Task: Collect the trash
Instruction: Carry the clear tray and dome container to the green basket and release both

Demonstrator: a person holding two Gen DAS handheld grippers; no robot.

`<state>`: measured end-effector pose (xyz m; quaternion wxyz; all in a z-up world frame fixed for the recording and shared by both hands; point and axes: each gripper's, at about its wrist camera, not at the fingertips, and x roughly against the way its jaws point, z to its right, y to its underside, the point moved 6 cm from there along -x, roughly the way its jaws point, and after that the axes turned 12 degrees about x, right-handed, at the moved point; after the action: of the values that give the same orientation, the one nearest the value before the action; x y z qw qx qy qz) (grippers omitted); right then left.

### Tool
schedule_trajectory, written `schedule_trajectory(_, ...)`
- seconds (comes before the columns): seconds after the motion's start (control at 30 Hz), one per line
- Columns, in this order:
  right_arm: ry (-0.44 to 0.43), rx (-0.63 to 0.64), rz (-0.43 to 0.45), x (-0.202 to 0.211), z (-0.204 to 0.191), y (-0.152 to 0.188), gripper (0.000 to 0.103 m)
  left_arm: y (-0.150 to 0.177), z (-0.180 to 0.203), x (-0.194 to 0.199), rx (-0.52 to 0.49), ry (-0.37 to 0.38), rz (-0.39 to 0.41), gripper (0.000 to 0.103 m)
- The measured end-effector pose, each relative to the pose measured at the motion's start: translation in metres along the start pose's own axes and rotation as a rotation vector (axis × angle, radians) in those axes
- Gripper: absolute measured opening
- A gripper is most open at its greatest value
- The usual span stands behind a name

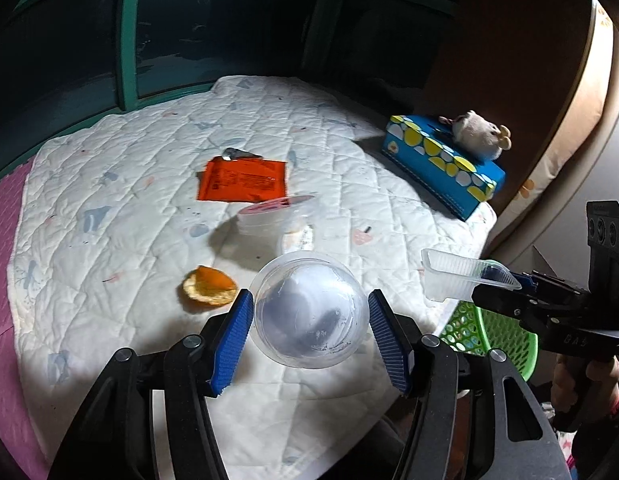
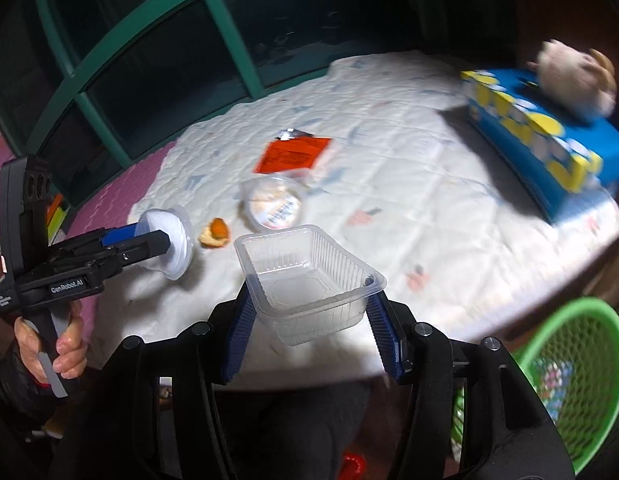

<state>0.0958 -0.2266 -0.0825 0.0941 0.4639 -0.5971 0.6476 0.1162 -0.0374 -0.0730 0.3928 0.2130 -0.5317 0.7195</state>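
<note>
- Left gripper (image 1: 310,310): blue pads clamped a clear round cup (image 1: 309,308) between them.
- Right gripper (image 2: 309,304): fingers pinched a clear plastic tray (image 2: 309,280); green basket (image 2: 577,376) lay right of them.

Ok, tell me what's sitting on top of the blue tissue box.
A small white plush toy lies on top of the blue tissue box, toward its far end. It covers part of the box's top, so what lies beneath it cannot be seen.
</note>
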Motion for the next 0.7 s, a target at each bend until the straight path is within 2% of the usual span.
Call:
schedule_trajectory(0.4, 0.168, -0.166, 0.007, 0.056, 0.064, 0.066, 0.055, 0.032, 0.101, -0.031, -0.146, 0.123, -0.102, 0.057)
schedule_trajectory(0.7, 0.315, -0.307, -0.021, 0.086, 0.118, 0.118, 0.056, 0.056, 0.163, -0.053, -0.248, 0.176, -0.167, 0.057)
